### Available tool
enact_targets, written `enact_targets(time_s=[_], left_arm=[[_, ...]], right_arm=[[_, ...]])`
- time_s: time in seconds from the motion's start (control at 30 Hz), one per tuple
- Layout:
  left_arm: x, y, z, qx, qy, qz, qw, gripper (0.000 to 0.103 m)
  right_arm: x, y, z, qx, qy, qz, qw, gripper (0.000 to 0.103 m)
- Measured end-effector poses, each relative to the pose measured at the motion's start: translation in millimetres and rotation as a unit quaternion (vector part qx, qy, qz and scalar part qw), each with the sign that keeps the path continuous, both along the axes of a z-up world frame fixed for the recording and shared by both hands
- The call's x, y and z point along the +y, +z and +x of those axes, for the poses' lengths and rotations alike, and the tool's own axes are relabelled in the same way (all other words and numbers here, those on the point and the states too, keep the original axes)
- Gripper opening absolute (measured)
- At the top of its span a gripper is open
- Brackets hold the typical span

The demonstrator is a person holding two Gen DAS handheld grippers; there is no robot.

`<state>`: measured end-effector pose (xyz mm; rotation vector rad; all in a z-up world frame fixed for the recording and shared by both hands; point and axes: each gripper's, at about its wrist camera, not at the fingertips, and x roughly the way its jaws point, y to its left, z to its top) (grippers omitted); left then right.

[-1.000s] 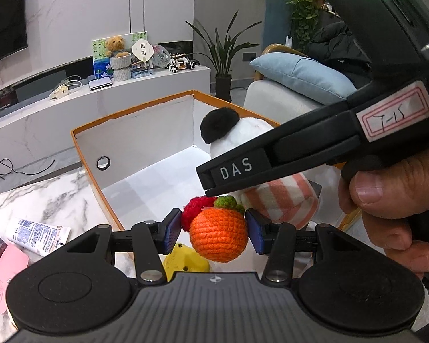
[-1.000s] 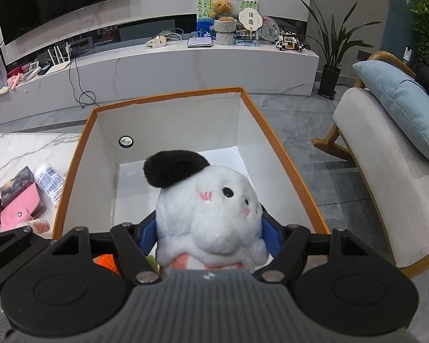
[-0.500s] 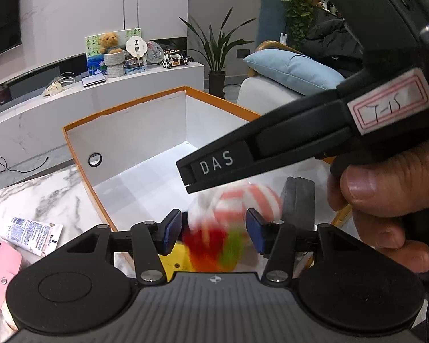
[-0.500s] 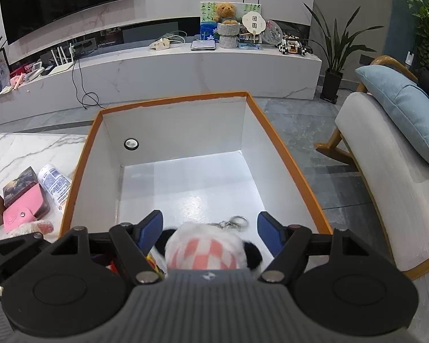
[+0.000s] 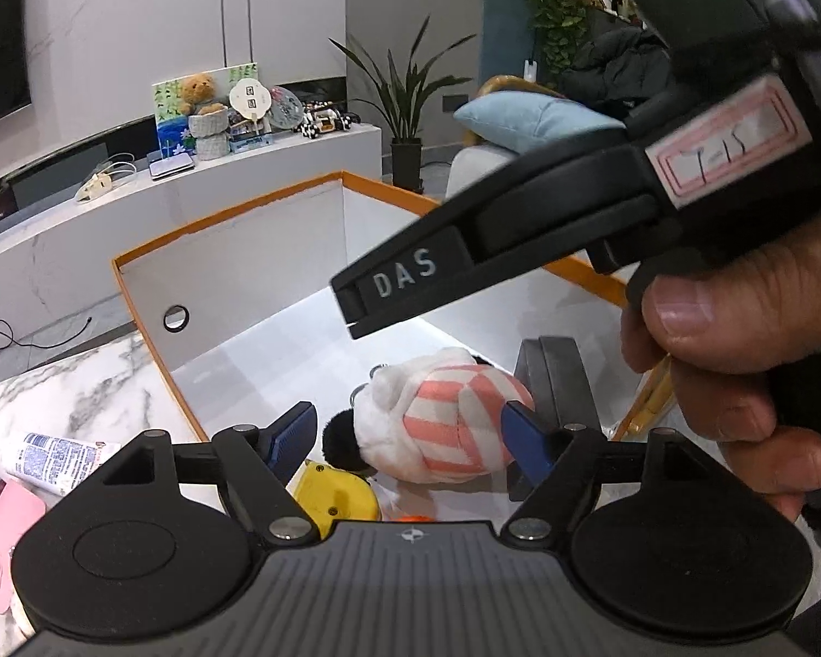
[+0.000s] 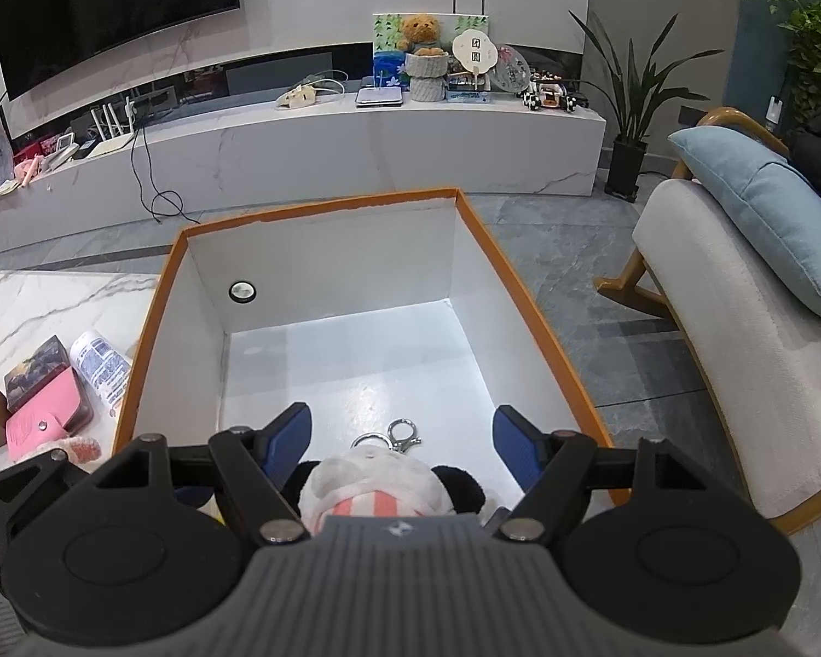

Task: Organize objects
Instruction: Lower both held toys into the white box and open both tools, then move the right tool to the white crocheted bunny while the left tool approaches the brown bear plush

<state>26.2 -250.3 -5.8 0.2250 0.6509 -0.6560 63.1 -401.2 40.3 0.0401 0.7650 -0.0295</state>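
A white plush toy [image 5: 438, 427] with a pink-striped body and black ears lies on its side on the floor of the orange-rimmed white box [image 5: 219, 219]. My left gripper [image 5: 410, 438] hangs over it. Its jaws are opening and its blue pads touch nothing. A sliver of the orange crochet ball [image 5: 410, 517] shows under the gripper body, beside a yellow object [image 5: 334, 493]. My right gripper [image 6: 402, 438] stands open above the plush [image 6: 377, 484] and its key ring [image 6: 394, 435], inside the box [image 6: 323, 208]. One of the right gripper's fingers [image 5: 410, 279] crosses the left wrist view.
On the marble table left of the box lie a printed tube [image 6: 101, 367], a pink wallet [image 6: 44, 421] and a small tin [image 6: 38, 367]. A white armchair with a blue cushion [image 6: 739, 361] stands to the right. A low white TV bench runs behind.
The right gripper let go of the plush, which fell onto the box floor. The left gripper's jaws spread wide and the orange crochet ball dropped out of them.
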Motion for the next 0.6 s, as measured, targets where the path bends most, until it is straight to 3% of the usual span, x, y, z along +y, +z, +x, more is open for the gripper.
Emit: enact_targets(time_s=[0.33, 0.6], left_arm=[[31.6, 24.7, 4.9, -0.013, 0.033, -0.040, 0.9986, 0.088], [67.0, 42.1, 7.2, -0.040, 0.074, -0.047, 0.9954, 0.089]], right_arm=[[1.7, 8.6, -2.4, -0.016, -0.008, 0.011, 1.000, 0.075], [15.6, 13.9, -3.4, -0.026, 0.002, 0.014, 1.000, 0.075]])
